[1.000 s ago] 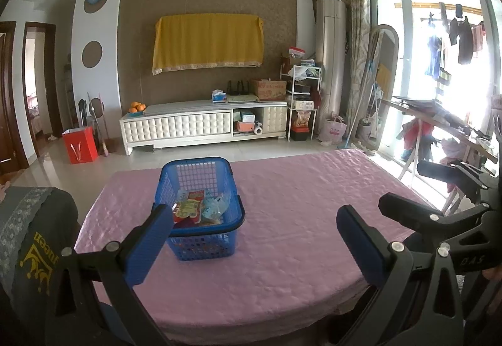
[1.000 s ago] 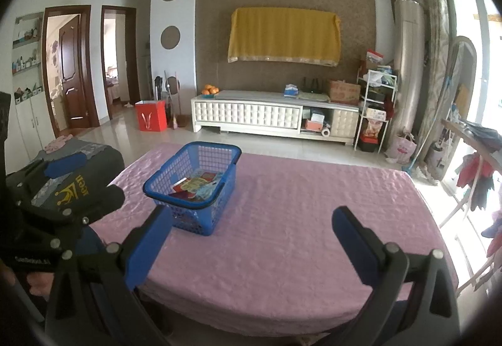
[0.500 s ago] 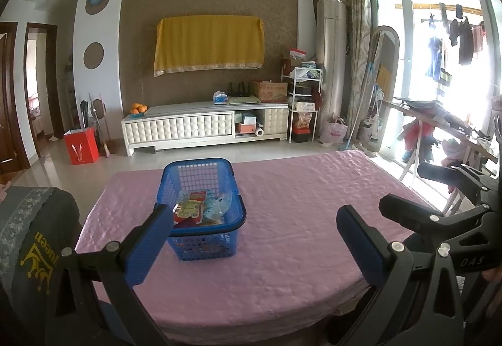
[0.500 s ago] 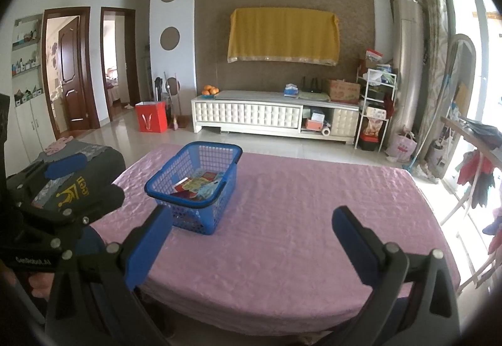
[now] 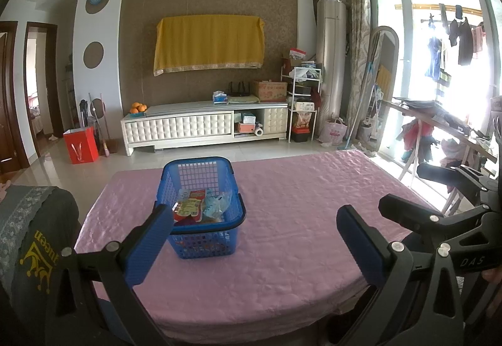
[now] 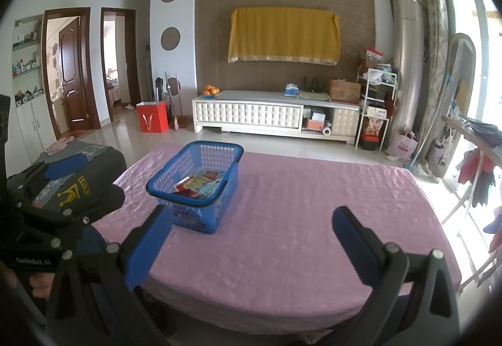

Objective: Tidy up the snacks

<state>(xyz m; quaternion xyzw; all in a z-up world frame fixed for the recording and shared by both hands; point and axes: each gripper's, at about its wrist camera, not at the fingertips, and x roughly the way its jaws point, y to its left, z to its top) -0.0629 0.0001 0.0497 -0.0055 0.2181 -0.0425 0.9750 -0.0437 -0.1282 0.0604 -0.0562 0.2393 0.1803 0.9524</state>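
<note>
Left tool & right tool both gape, empty; blue basket w/ snack packets, maybe five, on table.

Basket blue perforated plastic, slightly glossy. Table cover pink cloth, satiny, crinkled. Snacks in shiny wrappers. Floor glossy tile. Jaws matt black, blue textured pads.

The snacks in the basket overlapped, their labels too small to read; the left finger hid one corner.
</note>
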